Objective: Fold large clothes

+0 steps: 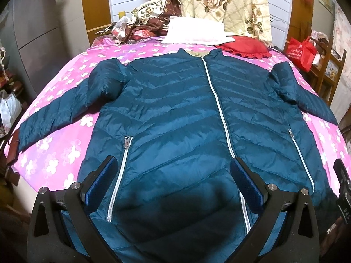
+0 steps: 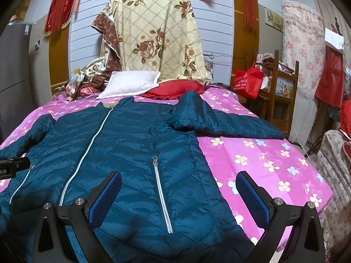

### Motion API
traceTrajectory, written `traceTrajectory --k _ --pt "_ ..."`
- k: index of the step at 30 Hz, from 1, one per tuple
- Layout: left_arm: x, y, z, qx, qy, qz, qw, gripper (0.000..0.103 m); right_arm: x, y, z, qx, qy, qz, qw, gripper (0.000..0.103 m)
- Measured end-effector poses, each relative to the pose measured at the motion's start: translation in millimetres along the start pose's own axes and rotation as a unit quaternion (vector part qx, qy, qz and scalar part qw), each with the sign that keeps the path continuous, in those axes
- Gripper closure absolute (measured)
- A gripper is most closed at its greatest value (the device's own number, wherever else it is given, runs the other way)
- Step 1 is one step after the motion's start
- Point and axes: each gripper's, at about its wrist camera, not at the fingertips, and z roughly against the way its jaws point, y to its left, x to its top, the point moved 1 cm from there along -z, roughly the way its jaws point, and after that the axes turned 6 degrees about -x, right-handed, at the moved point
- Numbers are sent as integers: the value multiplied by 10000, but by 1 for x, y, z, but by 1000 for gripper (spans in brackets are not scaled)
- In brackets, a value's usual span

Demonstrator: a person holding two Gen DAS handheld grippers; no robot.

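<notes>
Two claws hover low over the near hem of a teal quilted jacket (image 1: 175, 114), both spread wide and gripping nothing. From the left wrist view, the left claw (image 1: 175, 188) straddles the jacket's lower front, one blue-padded finger (image 1: 103, 182) beside a pocket zip (image 1: 122, 168) and the other beside the main zip (image 1: 221, 114). From the right wrist view, the right claw (image 2: 177, 199) spans the jacket's right side edge: one finger is over the fabric near the other pocket zip (image 2: 162, 195), the other over bare sheet.

The jacket lies flat and face up on a bed (image 2: 274, 171) covered by a pink flowered sheet, zipped shut, collar pointing away toward the headboard. Both sleeves stretch outward, the left sleeve (image 1: 57, 114) angling down toward the bed's edge, the right sleeve (image 2: 219, 120) lying across the sheet.

Beyond the collar sit a white pillow (image 2: 131, 83) and a red frilled cushion (image 2: 175, 89), touching each other. Behind them a cream quilt (image 2: 158, 35) printed with roses is draped upright against the wall. A red bag (image 2: 248, 83) rests on a wooden rack (image 2: 283, 87) beside the bed.
</notes>
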Motion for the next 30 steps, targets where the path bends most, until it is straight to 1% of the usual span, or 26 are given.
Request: traceTrajectory --k 2,4,6,7,9,11,13,18,21,24,26,28,30 --pt "2 3 0 -10 -5 32 10000 0 1 0 6 46 -149 17 9999 0" --pt "4 7 2 5 -39 57 10000 0 5 2 14 273 -293 63 9992 0" --pt "8 13 2 48 -69 103 9999 0 16 6 21 613 -579 116 9964 0" --pt "9 15 3 49 -77 135 9999 0 23 10 23 669 -720 173 9950 0" --pt "11 20 4 53 -96 181 9998 0 34 17 22 742 -836 301 9933 0" --pt "14 25 5 107 -122 181 9997 0 40 22 14 795 -810 368 9929 0" --pt "16 31 6 159 -147 191 9996 0 42 25 2 760 -702 356 9940 0" --pt "21 44 6 220 -189 294 9991 0 25 26 -18 599 -320 326 9972 0" --pt "23 48 4 220 -175 320 9991 0 25 24 -16 526 -393 313 9974 0" --pt "30 58 9 305 -297 333 9985 0 23 24 -15 481 -443 380 9971 0" --pt "38 80 13 329 -345 425 9980 0 22 25 -14 450 -469 422 9970 0" --pt "45 113 18 568 -448 592 9956 0 21 27 -12 406 -514 464 9968 0" --pt "50 157 21 947 -520 773 9911 0 21 27 -10 372 -573 488 9965 0"
